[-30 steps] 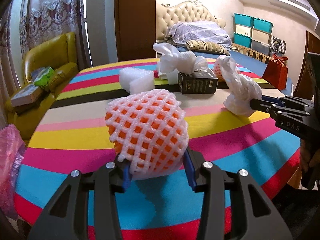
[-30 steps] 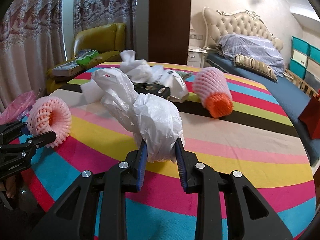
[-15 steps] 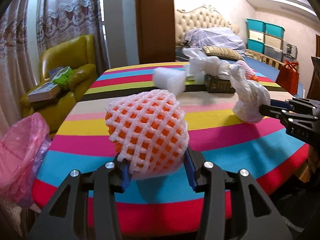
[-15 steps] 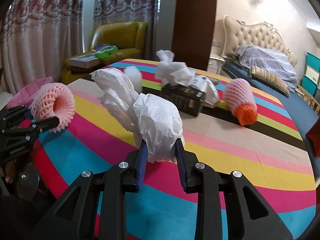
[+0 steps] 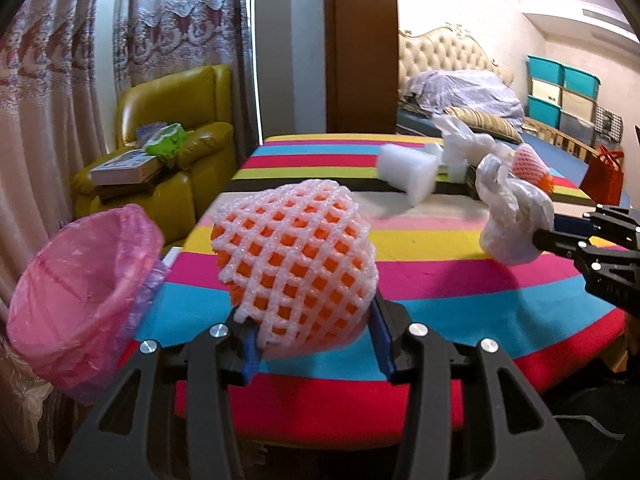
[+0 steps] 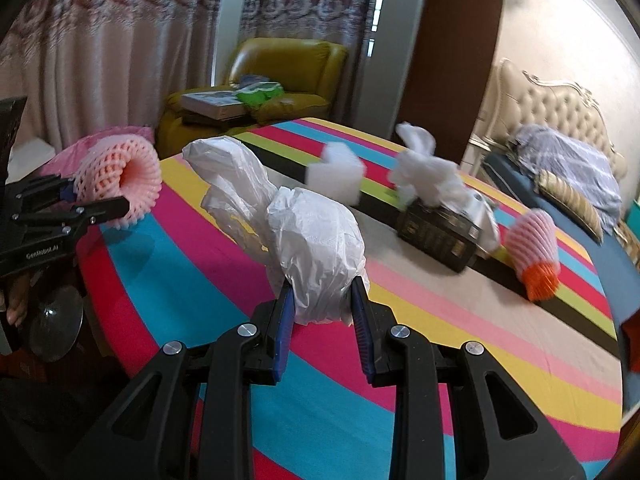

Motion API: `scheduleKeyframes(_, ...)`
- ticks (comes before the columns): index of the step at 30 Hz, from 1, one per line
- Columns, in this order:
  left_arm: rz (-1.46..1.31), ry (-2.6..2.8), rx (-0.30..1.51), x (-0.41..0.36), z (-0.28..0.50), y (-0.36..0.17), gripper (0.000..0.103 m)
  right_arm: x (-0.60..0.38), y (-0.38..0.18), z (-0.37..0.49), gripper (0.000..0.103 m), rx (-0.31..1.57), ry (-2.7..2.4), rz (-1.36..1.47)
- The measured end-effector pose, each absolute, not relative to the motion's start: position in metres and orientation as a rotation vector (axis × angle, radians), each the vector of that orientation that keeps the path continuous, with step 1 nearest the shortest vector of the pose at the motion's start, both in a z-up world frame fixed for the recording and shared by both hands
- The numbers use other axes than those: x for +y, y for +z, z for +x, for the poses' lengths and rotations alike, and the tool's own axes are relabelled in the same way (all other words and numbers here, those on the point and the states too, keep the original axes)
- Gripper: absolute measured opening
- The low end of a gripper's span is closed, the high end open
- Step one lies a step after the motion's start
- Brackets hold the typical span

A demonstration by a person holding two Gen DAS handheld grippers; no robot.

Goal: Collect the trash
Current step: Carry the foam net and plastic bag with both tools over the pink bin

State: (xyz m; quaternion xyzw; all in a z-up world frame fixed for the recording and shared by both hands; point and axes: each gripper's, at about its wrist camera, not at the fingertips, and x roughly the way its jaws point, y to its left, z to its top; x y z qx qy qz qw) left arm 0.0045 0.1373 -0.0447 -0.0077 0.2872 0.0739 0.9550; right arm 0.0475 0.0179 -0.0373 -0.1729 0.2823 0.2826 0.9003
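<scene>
A: Holding steady on two grips. Left gripper (image 5: 316, 344) pinches a pink foam fruit net (image 5: 294, 268), orange showing through the mesh; blue pads press its lower sides. The net sits above the near edge of the striped table (image 5: 440, 280), lifted clear of the cloth.

B: Noted. And the right side?

A: Right gripper (image 6: 323, 312) is clamped on a crumpled white plastic bag (image 6: 312, 248). Pads squeeze the bag's lower bulge; the loose end trails up and to the left. It hangs over the table's blue and magenta stripes.

B: Where does the bin stand?

A: Pink-lined bin (image 5: 80, 292) is off the table's left edge, just beside the net in the left wrist view, mouth open and tilted toward the camera. From the right wrist view only a pink sliver shows behind the net.

B: What is left on the table?

A: Further back: a white foam block (image 6: 340, 172), blurred; a dark box (image 6: 440, 236) with white crumpled plastic (image 6: 424, 168) at its top; a second foam net (image 6: 534, 244) with an orange end, lying on its side near the far right.

B: Background?

A: Yellow armchair (image 5: 176, 140) by the curtains, a flat box and a green packet on it. Bed with tufted headboard (image 5: 444, 48) behind the table.
</scene>
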Motion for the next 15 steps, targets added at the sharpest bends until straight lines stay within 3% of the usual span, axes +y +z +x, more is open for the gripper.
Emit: scheduleKeyframes(15, -0.004, 0.269, 0.516, 0.192, -0.029, -0.010, 0.044, 0.110, -0.019, 0.063, 0.028, 0.574, 0.719, -0.423)
